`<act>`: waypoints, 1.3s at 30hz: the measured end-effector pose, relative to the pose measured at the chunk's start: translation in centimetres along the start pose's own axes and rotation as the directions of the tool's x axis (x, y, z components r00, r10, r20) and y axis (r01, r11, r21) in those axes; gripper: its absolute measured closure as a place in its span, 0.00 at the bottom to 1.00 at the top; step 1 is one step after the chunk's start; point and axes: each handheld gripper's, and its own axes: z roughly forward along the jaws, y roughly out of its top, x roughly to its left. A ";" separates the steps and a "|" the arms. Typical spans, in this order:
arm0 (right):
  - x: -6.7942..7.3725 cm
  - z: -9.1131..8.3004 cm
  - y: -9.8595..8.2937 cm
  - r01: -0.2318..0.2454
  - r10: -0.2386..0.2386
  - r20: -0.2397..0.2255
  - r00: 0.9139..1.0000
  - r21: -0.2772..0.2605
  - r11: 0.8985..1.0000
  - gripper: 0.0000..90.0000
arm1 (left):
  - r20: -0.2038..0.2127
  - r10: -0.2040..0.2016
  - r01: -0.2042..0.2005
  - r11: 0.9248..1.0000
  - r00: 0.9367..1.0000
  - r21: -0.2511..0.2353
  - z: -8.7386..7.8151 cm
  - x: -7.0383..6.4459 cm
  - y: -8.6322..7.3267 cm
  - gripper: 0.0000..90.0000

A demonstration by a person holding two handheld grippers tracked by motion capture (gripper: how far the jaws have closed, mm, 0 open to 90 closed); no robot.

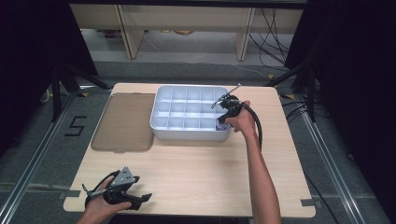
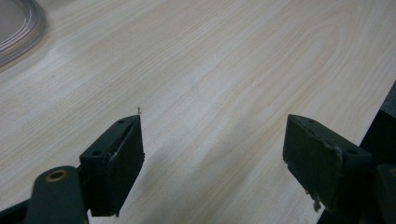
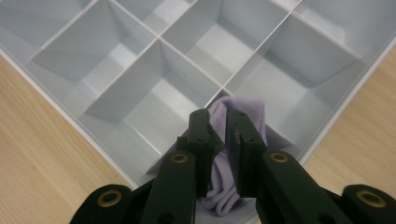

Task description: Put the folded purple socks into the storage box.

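Note:
A white tray [image 1: 187, 135] split into several compartments stands at the back middle of the wooden table [image 1: 196, 163]. My right gripper [image 1: 223, 120] reaches into its front right corner compartment. In the right gripper view the jaws of this gripper [image 3: 218, 114] are shut on a lilac cloth [image 3: 247, 112], which hangs bunched inside that corner compartment of the tray [image 3: 159, 42]. The cloth [image 1: 220, 125] is a small lilac patch under the hand. My left gripper [image 1: 142, 201] rests low at the table's front left corner, its jaws wide apart and holding nothing [image 2: 212, 135].
A brown translucent lid [image 1: 123, 122] lies flat to the left of the tray; its rounded corner [image 2: 18, 23] shows in the left gripper view. The tray's other compartments in view hold nothing. Bare wood spreads between the two grippers. The table's front edge is close to the left gripper.

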 end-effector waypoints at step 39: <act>5.5 -4.9 -2.7 0.036 -0.040 -0.015 0.999 -0.198 0.980 0.65 | -0.009 0.014 -0.014 1.000 1.000 -0.002 -0.4 0.5 0.1 0.22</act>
